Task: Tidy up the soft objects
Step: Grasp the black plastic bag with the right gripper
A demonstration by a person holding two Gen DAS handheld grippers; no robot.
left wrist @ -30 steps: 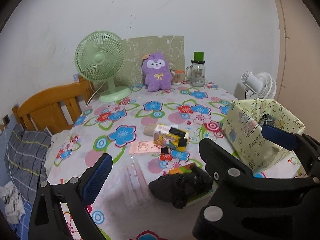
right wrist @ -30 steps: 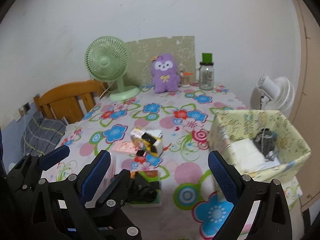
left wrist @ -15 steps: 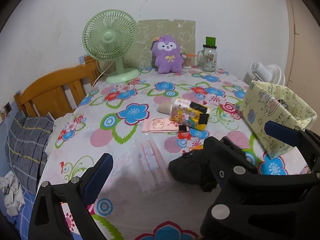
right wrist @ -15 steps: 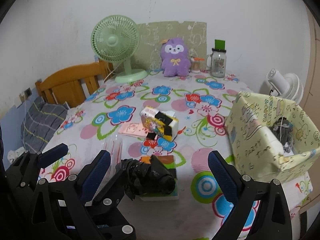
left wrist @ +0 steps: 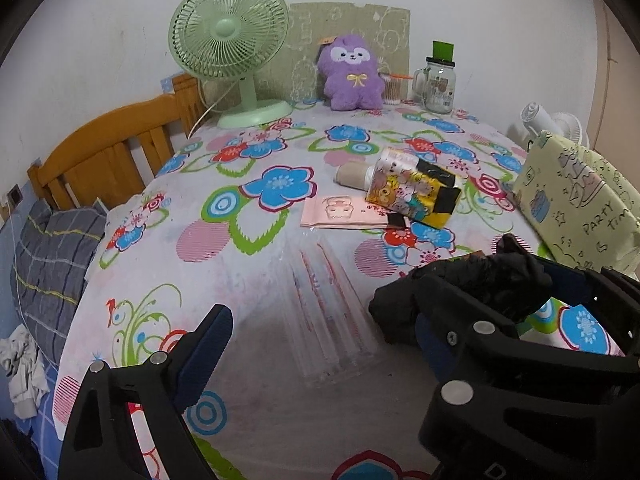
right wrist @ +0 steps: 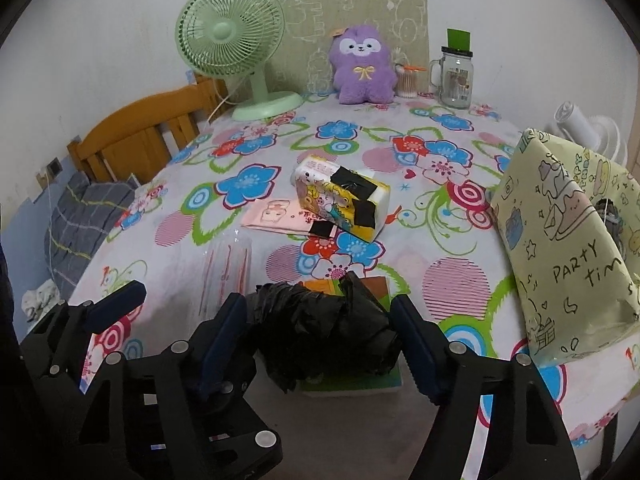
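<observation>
Angling downward near the desk's (right wrist: pixel 452 292) front edge, the right claw (right wrist: pixel 320 320) has just been closing around the crumpled black bag (right wrist: pixel 324 332), pads at its sides; the left claw (left wrist: pixel 320 320) stands wide, holding nothing.

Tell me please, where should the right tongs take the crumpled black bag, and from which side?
Grip the black bag across its bulging middle, coming from the near table edge and slightly above. It is a soft, crumpled lump, so the wide sides squeeze easily. The right tongs have just been closing with it between them.
</observation>
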